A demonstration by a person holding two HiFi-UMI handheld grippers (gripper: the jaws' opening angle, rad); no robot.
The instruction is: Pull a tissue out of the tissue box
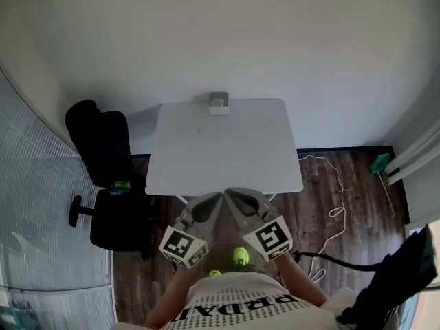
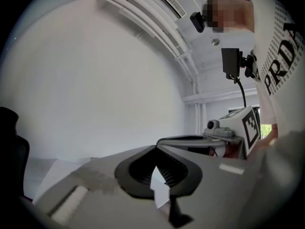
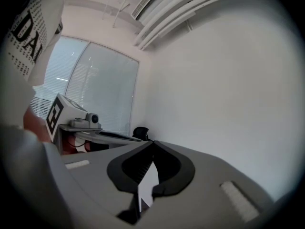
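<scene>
The tissue box [image 1: 218,103] is a small grey box with white tissue showing. It stands at the middle of the far edge of the pale table [image 1: 220,150], against the wall. Both grippers hang at the table's near edge, close to the person's body and far from the box. My left gripper [image 1: 216,199] and my right gripper [image 1: 231,193] angle toward each other, tips almost touching. In the left gripper view the left gripper [image 2: 155,147] has its jaws shut on nothing. The right gripper [image 3: 152,141] looks the same in its own view. Neither gripper view shows the box, only wall and ceiling.
A black office chair [image 1: 103,163] stands at the table's left side, beside a glass partition [image 1: 34,205]. A white cable [image 1: 335,188] lies on the wood floor to the right. Dark equipment [image 1: 405,270] sits at the lower right.
</scene>
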